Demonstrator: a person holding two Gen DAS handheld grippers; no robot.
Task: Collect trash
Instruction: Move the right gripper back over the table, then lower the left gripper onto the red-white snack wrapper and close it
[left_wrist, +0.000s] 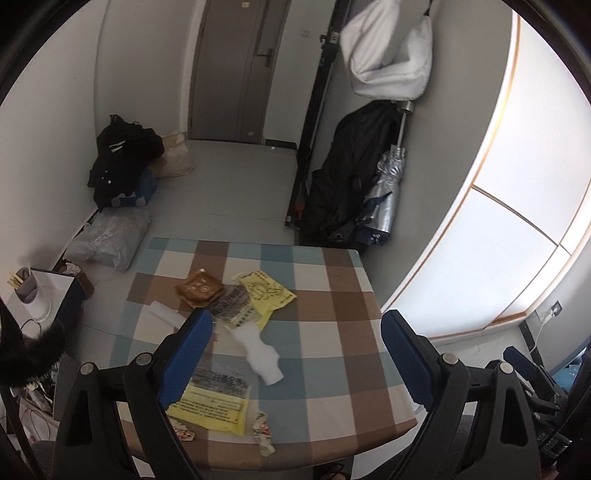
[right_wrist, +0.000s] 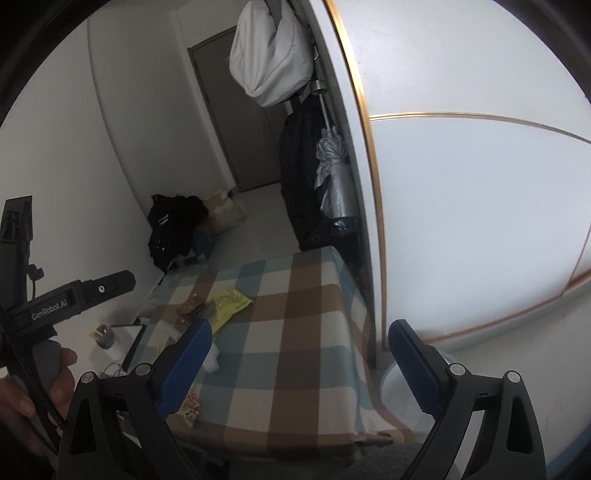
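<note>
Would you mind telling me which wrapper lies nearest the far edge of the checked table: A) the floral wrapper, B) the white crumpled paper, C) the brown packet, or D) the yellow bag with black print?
C: the brown packet lies farthest up the checked table.

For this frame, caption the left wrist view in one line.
Open left gripper above checked table strewn with yellow wrappers and white paper.

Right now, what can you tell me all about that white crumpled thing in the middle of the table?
The white crumpled thing looks like a wad of tissue or soft paper, long with wavy edges. It lies flat on the checked tablecloth, over blue and white squares, just below the yellow wrapper. Nothing holds it; whether it touches that wrapper is unclear.
</note>
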